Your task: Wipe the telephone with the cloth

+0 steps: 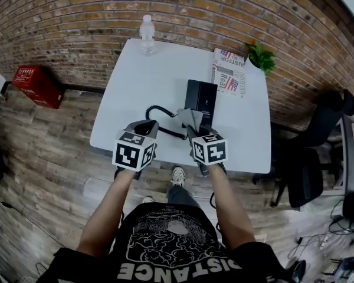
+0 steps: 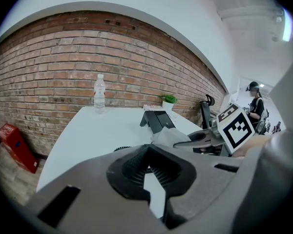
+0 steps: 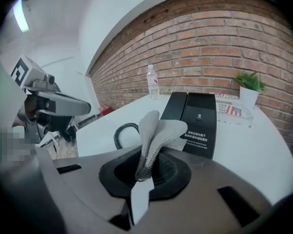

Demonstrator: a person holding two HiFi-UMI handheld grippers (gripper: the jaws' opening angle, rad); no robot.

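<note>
Right gripper [image 3: 145,175] pinches the grey cloth [image 3: 158,129], which sticks up just in front of the black phone [image 3: 199,117] on the white table [image 3: 263,152], while the left gripper [image 2: 147,165] is closed on nothing.

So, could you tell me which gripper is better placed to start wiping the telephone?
Right. The right gripper is shut on the cloth, close to the telephone; the left gripper holds nothing.

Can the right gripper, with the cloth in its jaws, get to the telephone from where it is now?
Probably yes. The right gripper, shut on the cloth, points at the telephone, which lies just ahead on the table. Only tabletop shows between them; the coiled cord curls off to the left.
</note>
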